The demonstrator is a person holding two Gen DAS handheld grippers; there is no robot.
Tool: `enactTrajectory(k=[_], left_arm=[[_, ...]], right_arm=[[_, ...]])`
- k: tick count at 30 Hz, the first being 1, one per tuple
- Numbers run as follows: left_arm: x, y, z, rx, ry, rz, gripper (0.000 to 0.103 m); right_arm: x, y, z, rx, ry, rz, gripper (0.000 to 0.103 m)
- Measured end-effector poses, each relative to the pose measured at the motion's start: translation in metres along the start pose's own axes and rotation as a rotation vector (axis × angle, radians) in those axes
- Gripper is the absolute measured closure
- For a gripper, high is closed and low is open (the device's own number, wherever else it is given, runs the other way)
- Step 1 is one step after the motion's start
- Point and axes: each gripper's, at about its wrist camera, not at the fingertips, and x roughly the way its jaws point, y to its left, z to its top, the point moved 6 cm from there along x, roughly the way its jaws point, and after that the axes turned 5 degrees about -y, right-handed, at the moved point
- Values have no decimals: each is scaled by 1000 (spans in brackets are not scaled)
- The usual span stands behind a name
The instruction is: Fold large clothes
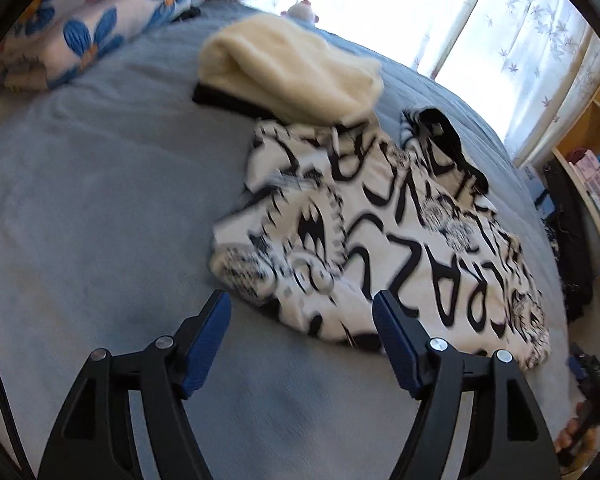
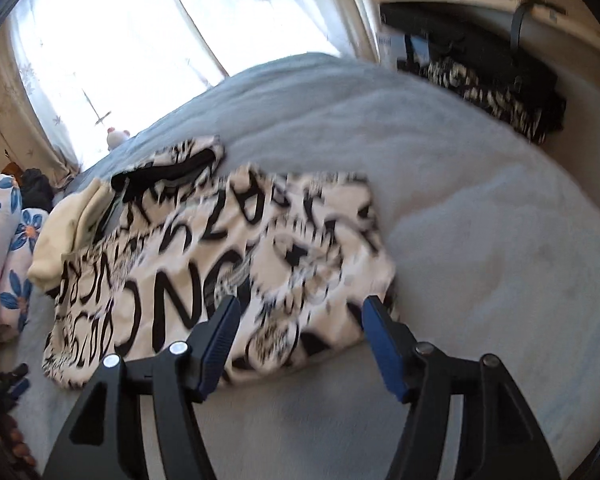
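My left gripper and right gripper both hang with jaws apart and empty above the printed top, which lies folded on the bed, apparently released to settle flat

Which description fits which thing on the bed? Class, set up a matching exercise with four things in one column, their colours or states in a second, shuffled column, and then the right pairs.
Things
1. black-and-white printed garment
2. cream fluffy garment
3. floral quilt
4. left claw

Descriptions
A. white with blue flowers, bundled at the far edge of the grey-blue bed cover
B. open, nothing between its blue pads
C. folded, covered in bold black lettering
D. pale and plain, folded, lying past the lettered one

Pairs: 1-C, 2-D, 3-A, 4-B
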Motion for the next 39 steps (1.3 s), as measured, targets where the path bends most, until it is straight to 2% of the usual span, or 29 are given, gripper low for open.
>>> enactTrajectory(k=[4,6,10,15,21,22,23,24,25,27,28,32,35,39], left_arm=[[27,5,-26,-79,86,-49,31],[37,9,-31,-124,103,-62,31],[57,12,-29,-142,81,-52,31],[83,16,-19,-155,67,-36,31],[100,19,-7,-202,29,-25,31],[101,20,-5,-215,15,-23,36],[100,22,-4,-230,2,-7,43],[100,24,-4,-237,-7,16,59],[99,26,-3,-242,-11,23,71],[96,29,-2,-258,-24,22,79],[94,30,-1,-267,-27,24,81],[82,18,4,-214,-56,82,85],[69,10,9,-192,-69,96,86],[61,6,11,-182,-43,111,87]], right_arm=[[17,-13,-26,61,78,-1,39],[24,-19,-34,120,110,21,39],[44,-27,-41,222,154,47,39],[73,-27,-41,266,188,42,39],[100,-23,-34,275,162,18,40],[102,-23,-33,273,156,12,40],[103,-22,-33,267,147,1,47],[102,-22,-32,253,135,-20,57],[102,-23,-31,247,130,-23,60],[97,-24,-30,258,110,-5,72],[94,-25,-29,263,106,10,79],[78,-18,-23,214,67,9,89],[66,-15,-20,196,58,1,91],[53,-16,-19,181,67,-20,92]])
